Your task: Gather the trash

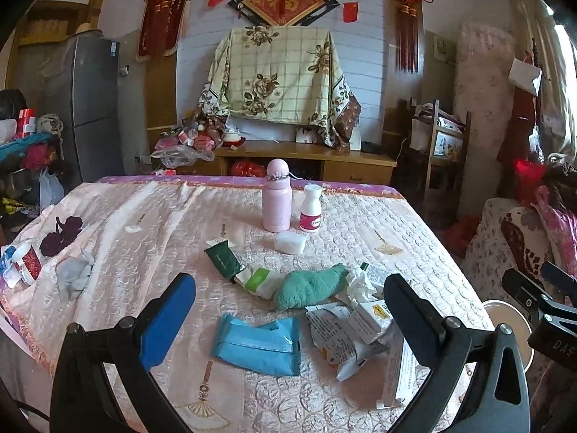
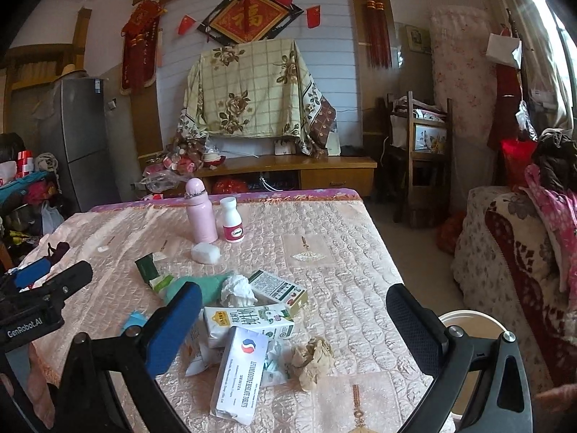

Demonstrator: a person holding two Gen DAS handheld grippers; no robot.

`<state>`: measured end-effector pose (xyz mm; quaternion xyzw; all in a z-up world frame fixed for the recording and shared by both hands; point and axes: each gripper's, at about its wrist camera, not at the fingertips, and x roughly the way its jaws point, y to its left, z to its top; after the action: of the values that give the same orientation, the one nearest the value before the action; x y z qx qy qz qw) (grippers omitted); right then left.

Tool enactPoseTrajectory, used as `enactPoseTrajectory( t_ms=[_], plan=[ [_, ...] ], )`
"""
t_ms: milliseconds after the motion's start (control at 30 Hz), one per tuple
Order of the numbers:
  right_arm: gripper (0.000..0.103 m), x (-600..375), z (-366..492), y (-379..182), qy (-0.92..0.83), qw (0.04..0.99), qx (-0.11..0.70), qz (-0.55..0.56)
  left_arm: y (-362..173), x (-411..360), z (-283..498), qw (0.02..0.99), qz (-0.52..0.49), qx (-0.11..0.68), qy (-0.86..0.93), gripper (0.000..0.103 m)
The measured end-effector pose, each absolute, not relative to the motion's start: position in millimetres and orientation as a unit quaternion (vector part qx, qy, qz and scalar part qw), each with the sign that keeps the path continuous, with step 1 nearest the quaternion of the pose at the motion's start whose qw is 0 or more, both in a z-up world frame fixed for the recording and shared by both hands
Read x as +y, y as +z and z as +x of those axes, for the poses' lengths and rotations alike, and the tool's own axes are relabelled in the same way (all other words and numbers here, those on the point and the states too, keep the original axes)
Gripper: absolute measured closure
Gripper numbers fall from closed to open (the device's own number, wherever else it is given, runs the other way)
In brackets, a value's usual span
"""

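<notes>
A pile of trash lies on the pink quilted table [image 1: 151, 216]. It holds a blue wrapper [image 1: 258, 344], a printed snack wrapper [image 1: 335, 342], a crumpled white tissue [image 2: 238, 290], a milk carton [image 2: 249, 323], a small drink carton [image 2: 279, 287], a white tablet box [image 2: 238, 373] and a crumpled brown paper [image 2: 313, 359]. A green tube [image 1: 221, 259] and a teal cloth [image 1: 310, 285] lie behind. My left gripper [image 1: 288, 314] is open above the blue wrapper, empty. My right gripper [image 2: 292, 328] is open above the cartons and tablet box, empty.
A pink flask [image 1: 276, 196], a white pill bottle [image 1: 311, 207] and a white packet [image 1: 290, 242] stand at the table's far middle. A grey cloth [image 1: 74, 274] and a red cup [image 1: 29, 261] are at the left edge. A white bin rim [image 2: 468, 319] shows beside the table's right edge.
</notes>
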<state>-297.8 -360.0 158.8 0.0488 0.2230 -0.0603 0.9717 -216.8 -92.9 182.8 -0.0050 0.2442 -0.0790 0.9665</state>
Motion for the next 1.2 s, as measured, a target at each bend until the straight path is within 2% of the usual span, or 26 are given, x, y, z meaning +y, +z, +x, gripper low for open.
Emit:
enactPoseTrajectory(
  t_ms=[1200],
  plan=[
    [0.000,-348.7,-294.2,158.4,-0.062,0.972,0.224,0.040,181.9,-88.4,-222.6,0.969,-0.011,0.236,-0.077,0.000]
  ],
)
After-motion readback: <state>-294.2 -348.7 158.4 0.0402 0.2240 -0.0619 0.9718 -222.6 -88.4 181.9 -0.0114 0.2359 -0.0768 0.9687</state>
